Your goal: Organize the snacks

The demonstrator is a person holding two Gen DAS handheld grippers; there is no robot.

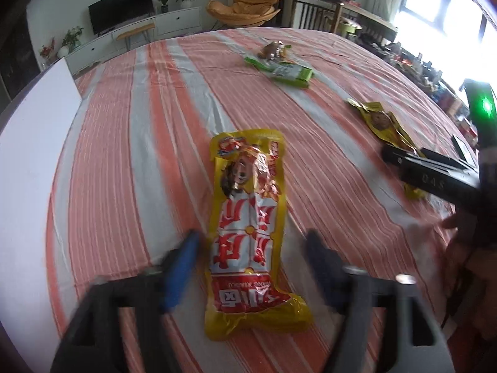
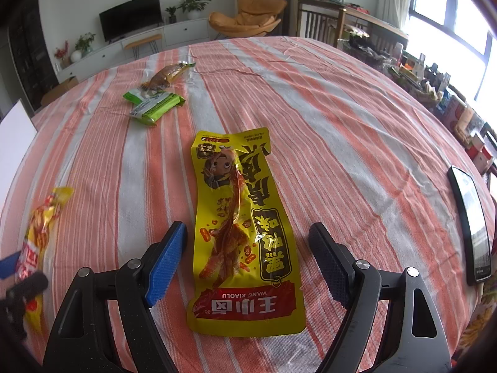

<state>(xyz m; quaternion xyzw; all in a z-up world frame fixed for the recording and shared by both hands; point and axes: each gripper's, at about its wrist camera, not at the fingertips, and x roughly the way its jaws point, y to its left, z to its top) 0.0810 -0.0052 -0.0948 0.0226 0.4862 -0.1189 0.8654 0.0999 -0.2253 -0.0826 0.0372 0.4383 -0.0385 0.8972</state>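
Note:
A yellow, red and white snack pack (image 1: pixel 248 223) lies flat on the striped tablecloth (image 1: pixel 139 130). My left gripper (image 1: pixel 253 245) is open with its fingers on either side of the pack's lower half. A second yellow snack pack (image 2: pixel 240 233) lies lengthwise between the open fingers of my right gripper (image 2: pixel 248 248). The first pack also shows at the left edge of the right wrist view (image 2: pixel 40 230). The right gripper's body shows in the left wrist view (image 1: pixel 435 171) over the second pack (image 1: pixel 380 121).
A green snack pack (image 2: pixel 152 105) and a brown one (image 2: pixel 164 76) lie at the far side of the table. A phone (image 2: pixel 472 223) lies at the table's right edge. A white board (image 1: pixel 34 130) stands on the left. Cluttered shelves line the window side.

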